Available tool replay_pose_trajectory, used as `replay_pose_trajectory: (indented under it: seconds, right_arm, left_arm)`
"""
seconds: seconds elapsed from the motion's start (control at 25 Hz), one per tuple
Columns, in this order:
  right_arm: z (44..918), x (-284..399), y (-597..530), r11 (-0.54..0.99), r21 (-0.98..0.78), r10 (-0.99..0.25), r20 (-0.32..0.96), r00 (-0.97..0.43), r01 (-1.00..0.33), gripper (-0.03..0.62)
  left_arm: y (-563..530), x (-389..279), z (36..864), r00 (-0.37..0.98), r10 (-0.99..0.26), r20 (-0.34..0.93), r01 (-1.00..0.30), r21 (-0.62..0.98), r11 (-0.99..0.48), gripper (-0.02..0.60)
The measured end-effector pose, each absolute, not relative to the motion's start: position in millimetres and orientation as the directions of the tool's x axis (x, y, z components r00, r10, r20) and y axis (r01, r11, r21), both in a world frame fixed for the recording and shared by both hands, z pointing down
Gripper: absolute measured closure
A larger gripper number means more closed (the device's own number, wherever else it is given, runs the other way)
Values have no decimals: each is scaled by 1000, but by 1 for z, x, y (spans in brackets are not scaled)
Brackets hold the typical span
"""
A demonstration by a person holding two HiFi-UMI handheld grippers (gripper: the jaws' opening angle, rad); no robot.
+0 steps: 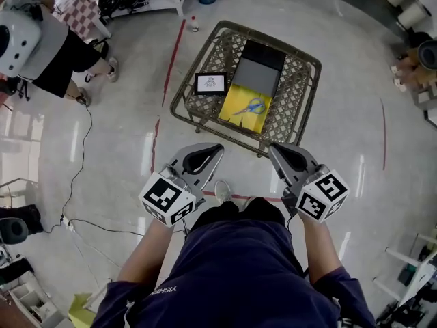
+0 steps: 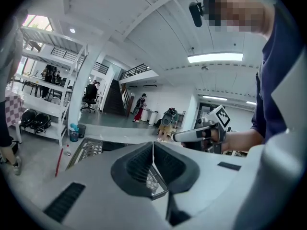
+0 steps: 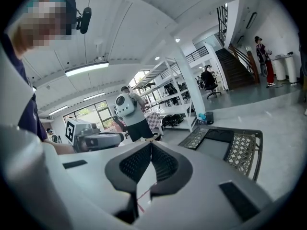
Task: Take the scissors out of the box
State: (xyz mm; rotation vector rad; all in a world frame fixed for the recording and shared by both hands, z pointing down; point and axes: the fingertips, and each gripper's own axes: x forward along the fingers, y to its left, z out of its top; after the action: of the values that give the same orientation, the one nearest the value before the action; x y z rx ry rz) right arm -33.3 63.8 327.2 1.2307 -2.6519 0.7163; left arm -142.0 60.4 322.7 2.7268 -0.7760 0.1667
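Observation:
Blue-handled scissors (image 1: pixel 251 106) lie in the yellow bottom of an open box (image 1: pixel 240 112) on a low wicker table (image 1: pixel 293 101). The box's grey lid (image 1: pixel 258 65) is folded back beyond it and also shows as the grey lid (image 3: pixel 216 146) in the right gripper view. Both grippers hover near my body, short of the table's near edge. My left gripper (image 1: pixel 213 149) is shut and holds nothing; its pads meet at the left gripper tips (image 2: pixel 153 145). My right gripper (image 1: pixel 276 150) is likewise shut and empty, as seen at the right gripper tips (image 3: pixel 151 144).
A small framed card (image 1: pixel 210 83) lies on the table left of the box. A person (image 1: pixel 48 46) stands at the far left. Red tape lines (image 1: pixel 171 53) and a cable (image 1: pixel 82 162) run across the shiny floor. Shelving (image 1: pixel 416 19) lines the right side.

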Motion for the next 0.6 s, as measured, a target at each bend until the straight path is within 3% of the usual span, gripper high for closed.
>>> replay_pose_trajectory:
  seconds: [0.6]
  right_arm:
    - [326, -6, 18, 529, -368, -713, 297, -635, -765, 576]
  left_arm:
    - [18, -121, 329, 851, -483, 206, -523, 249, -815, 555]
